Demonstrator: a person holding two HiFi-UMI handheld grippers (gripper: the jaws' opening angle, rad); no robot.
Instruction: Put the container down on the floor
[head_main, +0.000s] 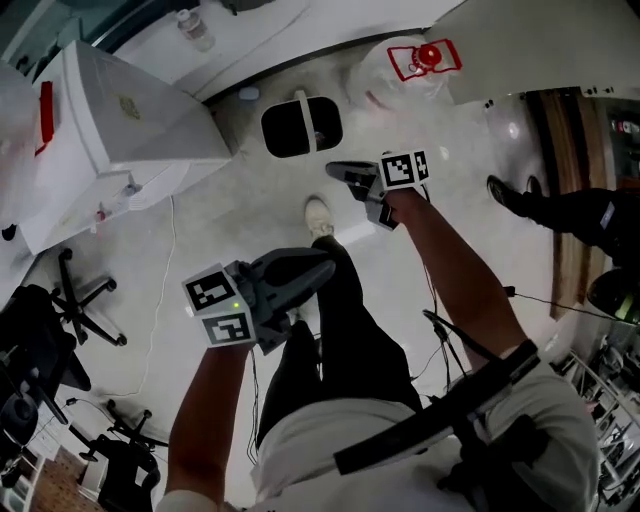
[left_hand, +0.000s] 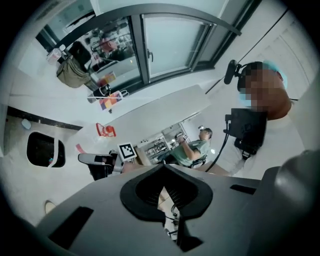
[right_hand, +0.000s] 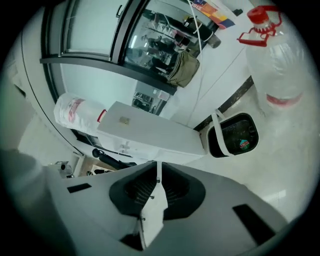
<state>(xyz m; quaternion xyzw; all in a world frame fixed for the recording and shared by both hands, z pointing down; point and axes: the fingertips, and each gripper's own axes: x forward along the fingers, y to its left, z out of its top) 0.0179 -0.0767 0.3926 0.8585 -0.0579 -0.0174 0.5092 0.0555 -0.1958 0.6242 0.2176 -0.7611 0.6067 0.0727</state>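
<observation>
The container (head_main: 300, 125) is a black tub with a white strap handle. It stands on the pale floor near the wall, apart from both grippers. It also shows at the left gripper view's left edge (left_hand: 45, 150) and to the right in the right gripper view (right_hand: 235, 134). My right gripper (head_main: 335, 172) hangs above the floor just below the container in the head view, jaws shut with nothing between them (right_hand: 159, 165). My left gripper (head_main: 322, 266) is nearer my legs, jaws together and empty (left_hand: 162, 170). The right gripper (left_hand: 95, 160) is also seen from the left one.
A large clear water bottle (head_main: 412, 62) with a red cap and handle stands right of the container (right_hand: 280, 65). A white cabinet (head_main: 120, 120) is to its left. Office chairs (head_main: 60, 300) stand at the left. Another person's shoe (head_main: 515, 195) is at the right.
</observation>
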